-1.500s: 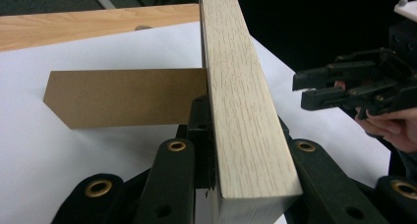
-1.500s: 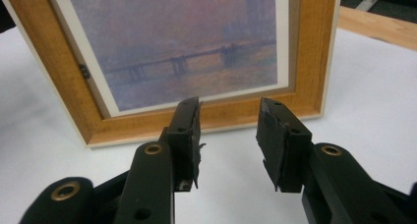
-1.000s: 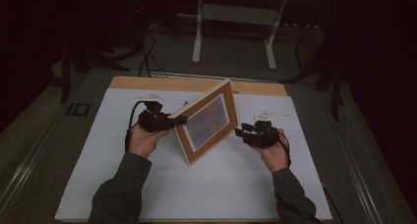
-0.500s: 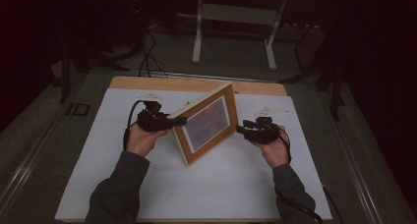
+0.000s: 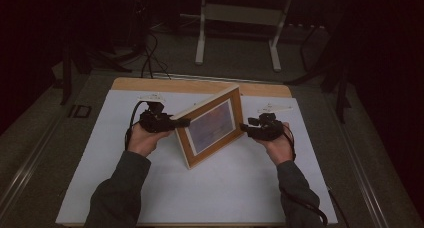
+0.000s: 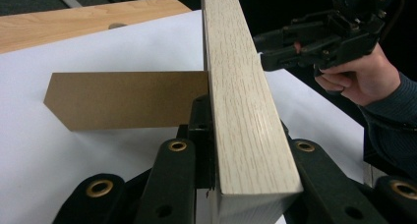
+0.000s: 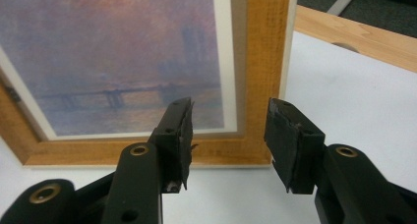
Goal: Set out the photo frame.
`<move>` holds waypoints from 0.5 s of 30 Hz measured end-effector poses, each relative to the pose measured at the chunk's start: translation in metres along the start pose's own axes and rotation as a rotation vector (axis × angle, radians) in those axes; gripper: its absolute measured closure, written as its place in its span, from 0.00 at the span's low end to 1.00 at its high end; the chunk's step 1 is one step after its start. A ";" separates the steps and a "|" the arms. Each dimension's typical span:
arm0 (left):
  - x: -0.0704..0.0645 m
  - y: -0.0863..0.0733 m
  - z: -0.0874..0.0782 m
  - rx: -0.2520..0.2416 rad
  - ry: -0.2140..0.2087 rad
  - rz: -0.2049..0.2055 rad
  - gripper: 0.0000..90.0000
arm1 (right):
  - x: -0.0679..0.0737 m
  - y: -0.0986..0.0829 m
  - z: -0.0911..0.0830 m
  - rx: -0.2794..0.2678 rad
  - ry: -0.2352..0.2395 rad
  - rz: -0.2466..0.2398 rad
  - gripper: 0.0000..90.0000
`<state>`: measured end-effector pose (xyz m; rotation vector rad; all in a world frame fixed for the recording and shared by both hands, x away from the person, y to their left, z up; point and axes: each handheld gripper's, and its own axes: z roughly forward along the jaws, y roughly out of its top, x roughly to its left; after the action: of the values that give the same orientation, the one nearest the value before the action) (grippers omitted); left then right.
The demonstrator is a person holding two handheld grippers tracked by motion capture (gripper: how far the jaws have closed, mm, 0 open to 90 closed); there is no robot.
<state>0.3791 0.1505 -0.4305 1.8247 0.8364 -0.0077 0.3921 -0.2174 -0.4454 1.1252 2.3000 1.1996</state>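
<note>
A wooden picture frame (image 5: 210, 125) holding a hazy purple print (image 7: 113, 62) stands tilted on the white sheet (image 5: 220, 188). My left gripper (image 5: 181, 122) is shut on the frame's top left edge (image 6: 241, 111), one jaw on each face. A brown cardboard back stand (image 6: 123, 98) sticks out behind the frame. My right gripper (image 5: 245, 128) is open, level with the frame's right side and close to it. In the right gripper view its jaws (image 7: 228, 130) stand apart in front of the frame's lower corner (image 7: 255, 150), with nothing between them. The left gripper view catches the right gripper (image 6: 275, 44) beyond the frame.
The white sheet covers a wooden table whose bare strip (image 5: 200, 85) runs along the far edge. Two small pale marks (image 5: 150, 95) (image 5: 272, 108) lie on the sheet behind the hands. A white stand (image 5: 237, 18) sits on the dark floor beyond.
My right gripper has drifted slightly away from me beside the frame's right edge. The frame and my left gripper have stayed put.
</note>
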 end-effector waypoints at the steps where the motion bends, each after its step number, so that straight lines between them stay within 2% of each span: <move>1: 0.000 0.000 0.000 0.001 -0.002 0.002 0.84 | -0.001 0.001 0.001 -0.001 -0.004 0.003 0.57; 10: 0.002 0.004 0.002 0.026 -0.033 0.032 0.84 | -0.013 0.010 0.006 -0.016 -0.036 0.047 0.52; 15: 0.003 0.005 0.004 0.039 -0.074 0.051 0.84 | -0.018 0.013 0.009 -0.027 -0.036 0.032 0.45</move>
<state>0.3855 0.1480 -0.4288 1.8704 0.7424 -0.0588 0.4154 -0.2211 -0.4417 1.1686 2.2405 1.2077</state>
